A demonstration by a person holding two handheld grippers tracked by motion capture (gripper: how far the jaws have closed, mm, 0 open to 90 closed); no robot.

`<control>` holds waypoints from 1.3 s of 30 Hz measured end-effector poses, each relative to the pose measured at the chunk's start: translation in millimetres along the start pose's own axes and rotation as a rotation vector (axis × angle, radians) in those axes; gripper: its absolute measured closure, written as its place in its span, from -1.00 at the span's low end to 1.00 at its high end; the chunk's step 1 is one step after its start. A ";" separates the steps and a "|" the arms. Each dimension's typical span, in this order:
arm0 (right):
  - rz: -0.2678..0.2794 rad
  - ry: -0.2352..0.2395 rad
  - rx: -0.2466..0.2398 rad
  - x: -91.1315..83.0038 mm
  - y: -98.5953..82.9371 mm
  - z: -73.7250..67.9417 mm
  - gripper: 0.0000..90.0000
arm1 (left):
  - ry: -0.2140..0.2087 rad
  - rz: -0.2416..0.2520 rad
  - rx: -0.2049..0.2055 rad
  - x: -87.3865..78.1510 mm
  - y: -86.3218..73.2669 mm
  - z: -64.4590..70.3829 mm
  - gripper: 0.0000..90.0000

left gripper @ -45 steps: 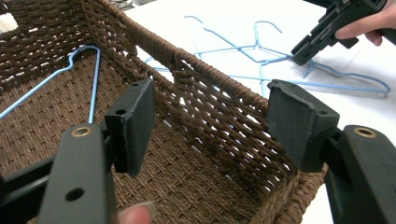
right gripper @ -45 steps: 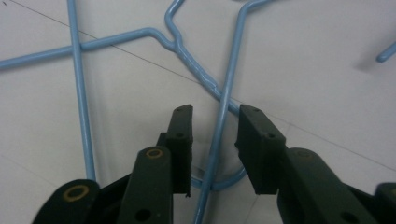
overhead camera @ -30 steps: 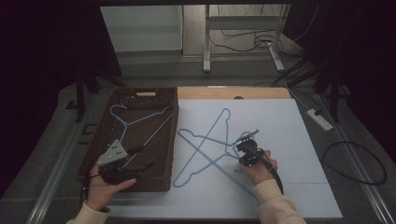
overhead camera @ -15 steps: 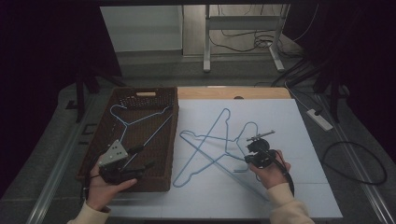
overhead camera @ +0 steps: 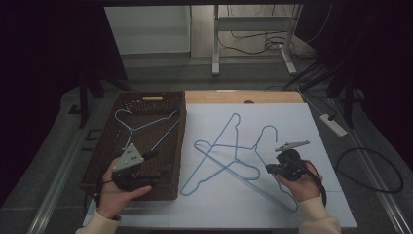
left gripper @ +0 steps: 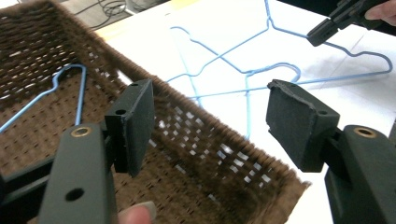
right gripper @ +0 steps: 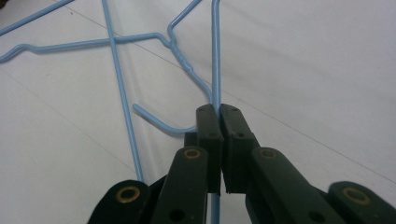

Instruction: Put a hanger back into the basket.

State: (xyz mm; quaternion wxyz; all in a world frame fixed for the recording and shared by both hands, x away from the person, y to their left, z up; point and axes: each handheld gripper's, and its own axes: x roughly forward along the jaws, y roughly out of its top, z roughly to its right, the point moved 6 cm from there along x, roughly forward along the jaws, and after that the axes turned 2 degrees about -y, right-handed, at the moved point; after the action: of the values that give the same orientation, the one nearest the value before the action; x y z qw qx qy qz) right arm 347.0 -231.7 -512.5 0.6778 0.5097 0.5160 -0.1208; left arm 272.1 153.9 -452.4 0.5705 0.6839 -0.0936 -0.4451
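The right gripper pinches the wire of a blue hanger lying on the white table, probably to lift it, while the left gripper, jaws spread, waits above the wicker basket

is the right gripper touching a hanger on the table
Touching. In the right gripper view, the right gripper's jaws are closed on a blue wire of a hanger, which runs out between them.

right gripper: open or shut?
Shut on a blue wire hanger: the right gripper has both jaws pressed together around the wire.
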 end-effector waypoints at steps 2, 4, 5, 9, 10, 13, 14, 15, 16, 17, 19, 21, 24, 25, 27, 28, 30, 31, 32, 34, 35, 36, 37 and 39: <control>0.002 0.003 -0.010 -1.5 -0.4 0.2 0.96 | -0.015 -0.006 0.001 4.5 4.5 3.0 -0.27; 0.006 0.007 -0.016 -1.8 -1.3 0.8 0.96 | -0.033 -0.021 0.008 13.1 12.3 6.6 -0.27; 0.006 0.007 -0.016 -1.8 -1.3 0.8 0.96 | -0.033 -0.021 0.008 13.1 12.3 6.6 -0.28; 0.007 0.007 -0.019 -0.6 -2.1 1.8 0.96 | -0.069 -0.052 0.010 29.9 25.7 9.0 -0.28; 0.007 0.007 -0.019 -0.5 -2.2 1.9 0.96 | -0.082 -0.058 0.007 33.2 28.4 9.4 -0.29; 0.009 0.009 -0.018 -0.2 -2.5 2.2 0.96 | -0.095 -0.069 0.003 43.2 35.8 11.5 -0.30; 0.008 0.010 -0.017 -0.1 -2.7 2.3 0.96 | -0.100 -0.075 0.007 45.8 37.7 12.2 -0.30; 0.009 0.009 -0.017 0.0 -2.9 2.4 0.96 | -0.108 -0.079 0.010 49.7 40.4 13.3 -0.30; 0.008 0.010 -0.017 0.1 -3.1 2.6 0.96 | -0.118 -0.083 0.011 54.4 43.5 14.8 -0.30; 0.008 0.010 -0.020 0.3 -3.3 2.9 0.96 | -0.124 -0.085 0.012 57.2 45.4 15.6 -0.30; 0.008 0.011 -0.020 0.4 -3.7 3.1 0.96 | -0.148 -0.088 0.029 67.2 52.0 18.8 -0.30; 0.008 0.011 -0.020 0.4 -3.8 3.1 0.96 | -0.165 -0.093 0.036 73.6 55.1 20.5 -0.30; 0.009 0.015 -0.017 1.1 -4.3 2.7 0.96 | -0.181 -0.113 0.036 86.9 58.4 22.3 -0.31; 0.010 0.016 -0.019 1.2 -4.3 2.7 0.96 | -0.181 -0.113 0.036 86.9 58.4 22.3 -0.31; 0.011 0.018 -0.020 1.4 -4.3 2.6 0.96 | -0.189 -0.127 0.024 94.9 59.1 22.8 -0.32; 0.011 0.019 -0.020 1.5 -4.3 2.5 0.96 | -0.186 -0.140 0.026 100.1 59.2 23.0 -0.32; 0.009 0.021 -0.020 1.6 -4.6 2.3 0.96 | -0.182 -0.171 0.034 111.0 59.7 25.4 -0.32; 0.009 0.021 -0.020 1.7 -4.7 2.4 0.96 | -0.182 -0.171 0.034 111.0 59.7 25.4 -0.32; 0.009 0.021 -0.020 1.7 -4.7 2.4 0.96 | -0.180 -0.182 0.037 114.8 60.0 26.1 -0.32; 0.010 0.022 -0.024 1.3 -4.8 2.6 0.96 | -0.176 -0.215 0.049 122.0 60.5 28.1 -0.32; 0.011 0.022 -0.028 0.5 -5.1 2.9 0.96 | -0.163 -0.222 0.055 126.6 62.9 29.5 -0.32; 0.011 0.022 -0.028 0.5 -5.1 2.9 0.96 | -0.163 -0.222 0.055 126.6 62.9 29.5 -0.31; 0.012 0.024 -0.028 0.2 -5.4 3.0 0.96 | -0.174 -0.214 0.041 129.6 65.5 31.8 -0.31; 0.012 0.023 -0.027 -0.6 -6.5 4.1 0.96 | -0.181 -0.218 0.045 134.2 67.2 35.8 -0.31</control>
State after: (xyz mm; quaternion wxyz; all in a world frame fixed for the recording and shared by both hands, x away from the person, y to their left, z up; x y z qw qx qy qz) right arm 344.6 -238.2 -515.9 0.6793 0.5049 0.5223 -0.1042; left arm 350.7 21.4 -460.0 0.4924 0.6598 -0.0798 -0.5619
